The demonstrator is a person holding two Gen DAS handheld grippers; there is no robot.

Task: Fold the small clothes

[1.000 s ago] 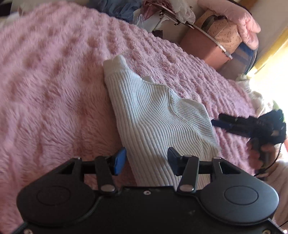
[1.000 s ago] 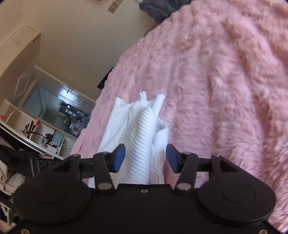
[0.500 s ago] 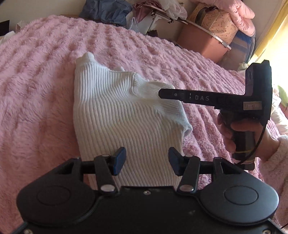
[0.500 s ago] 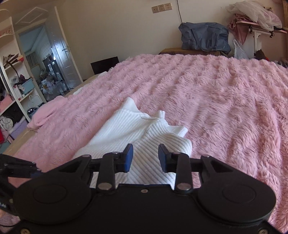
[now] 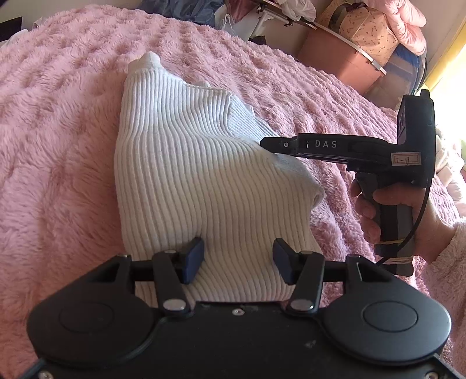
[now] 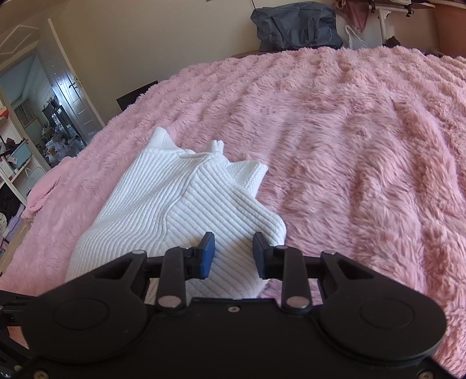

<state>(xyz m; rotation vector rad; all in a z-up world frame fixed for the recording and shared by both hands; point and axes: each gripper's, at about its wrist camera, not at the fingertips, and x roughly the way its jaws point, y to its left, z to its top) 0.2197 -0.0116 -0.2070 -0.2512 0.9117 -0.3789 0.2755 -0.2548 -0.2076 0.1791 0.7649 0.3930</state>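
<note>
A white ribbed knit garment (image 5: 201, 180) lies folded on a fluffy pink blanket (image 5: 52, 122); it also shows in the right wrist view (image 6: 180, 204). My left gripper (image 5: 238, 259) is open and empty, just above the garment's near edge. My right gripper (image 6: 233, 255) is open with a narrower gap, over the garment's near right corner, holding nothing. In the left wrist view the right gripper (image 5: 266, 143) comes in from the right, with its tip over the garment's right fold.
The pink blanket (image 6: 349, 145) spreads wide to the right and far side. A brown storage box (image 5: 337, 55), a clothes rack and piled bags stand beyond the bed. A grey bag (image 6: 294, 26) and a doorway (image 6: 43, 96) lie at the back.
The right gripper swung in over the garment's right fold and its jaws narrowed. The left gripper moved to centre on the garment's near edge and stayed open.
</note>
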